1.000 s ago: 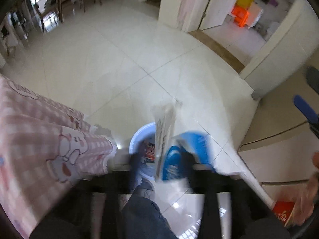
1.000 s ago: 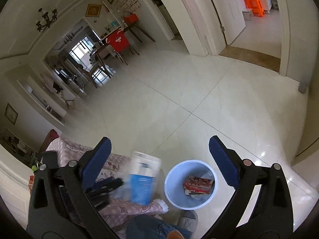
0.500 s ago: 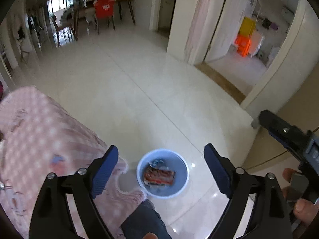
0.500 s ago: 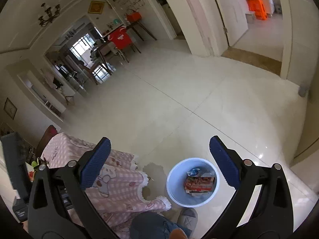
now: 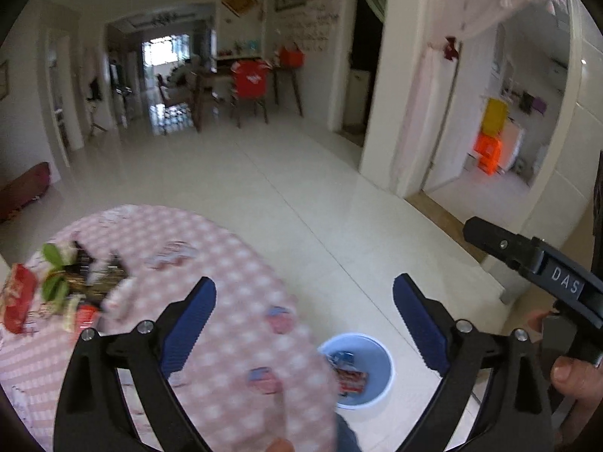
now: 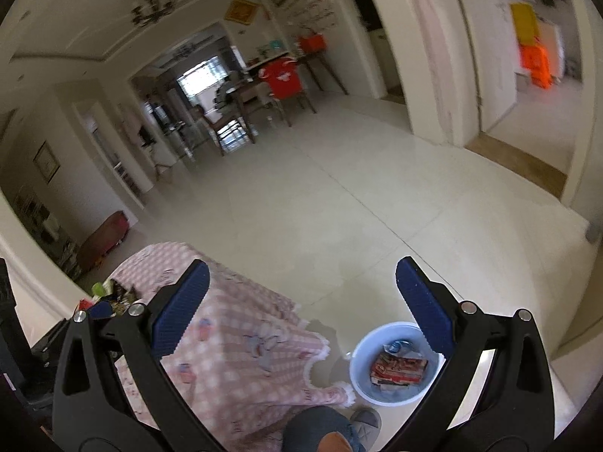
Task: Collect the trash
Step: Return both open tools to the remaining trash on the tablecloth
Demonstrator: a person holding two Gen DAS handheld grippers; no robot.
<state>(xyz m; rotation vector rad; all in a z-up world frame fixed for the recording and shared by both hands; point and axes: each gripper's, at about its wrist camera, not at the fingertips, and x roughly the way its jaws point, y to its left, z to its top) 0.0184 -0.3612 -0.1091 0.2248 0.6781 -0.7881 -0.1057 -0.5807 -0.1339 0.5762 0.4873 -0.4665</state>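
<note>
Overhead, from the left wrist: the left tool (image 5: 304, 303), its jaws having just been opening, stands wide and empty above the pink checked worktop (image 5: 196, 248). More trash (image 5: 56, 290) sits heaped at the far left edge, apparently the next pickup, while the bin (image 5: 382, 384) holds wrappers. The right tool's (image 5: 527, 260) body reads "DAS". From the right wrist: the right tool (image 6: 301, 293) is also spread wide, gripping nothing, above the bin (image 6: 358, 373) on the floor (image 6: 339, 196).
</note>
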